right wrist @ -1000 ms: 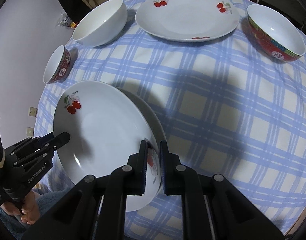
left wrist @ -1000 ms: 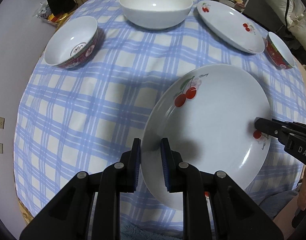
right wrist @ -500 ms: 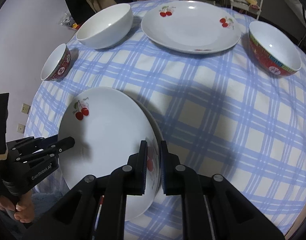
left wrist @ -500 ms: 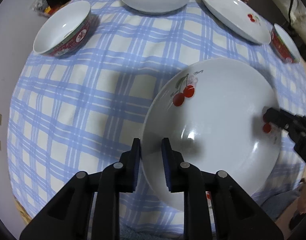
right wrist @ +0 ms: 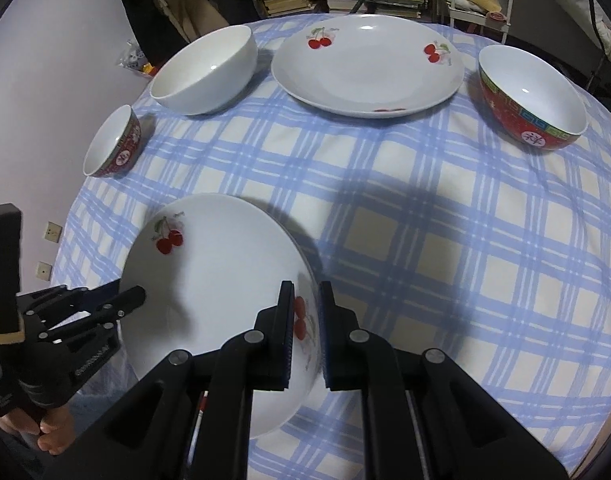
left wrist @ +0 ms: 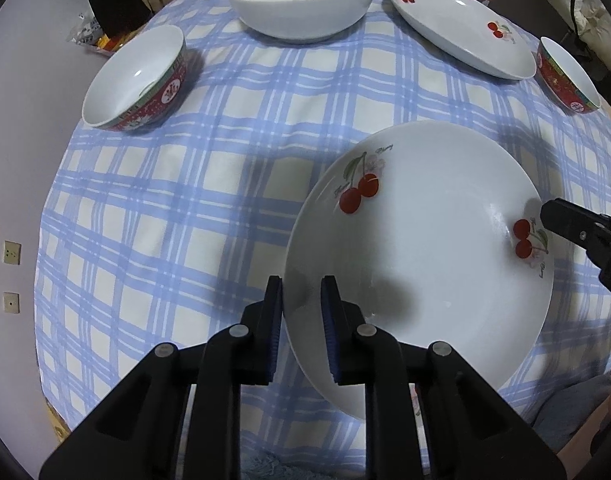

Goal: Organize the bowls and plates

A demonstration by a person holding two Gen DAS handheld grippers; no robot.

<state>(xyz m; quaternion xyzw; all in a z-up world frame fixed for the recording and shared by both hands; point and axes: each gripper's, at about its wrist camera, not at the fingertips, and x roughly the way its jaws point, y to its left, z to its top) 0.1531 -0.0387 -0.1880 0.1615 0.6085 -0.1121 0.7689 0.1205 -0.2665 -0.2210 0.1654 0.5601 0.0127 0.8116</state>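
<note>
Both sets of jaws are clamped on one cherry plate (left wrist: 421, 248): the left gripper (left wrist: 301, 320) pinches its left rim between the blue pads, the right gripper (right wrist: 305, 332) pinches the opposite rim right over a cherry print. The plate hangs between the two grippers, tilted, its shadow on the cloth showing it is clear of the table (right wrist: 425, 280) near the near edge.

Compared with a second ago, the far dishes sit lower and fuller in both views and more of the room behind shows, so the plate seems to have been lifted and carried a little higher. That suggests the pick-up is done and the carry has started, probably toward the second cherry plate (right wrist: 365, 64) at the far edge, where it could be stacked.

Farther out stand the white bowl (right wrist: 205, 72) at the far left, a small red bowl (right wrist: 113, 144) by the left edge, and a larger red bowl (right wrist: 529, 96) at the far right
</note>
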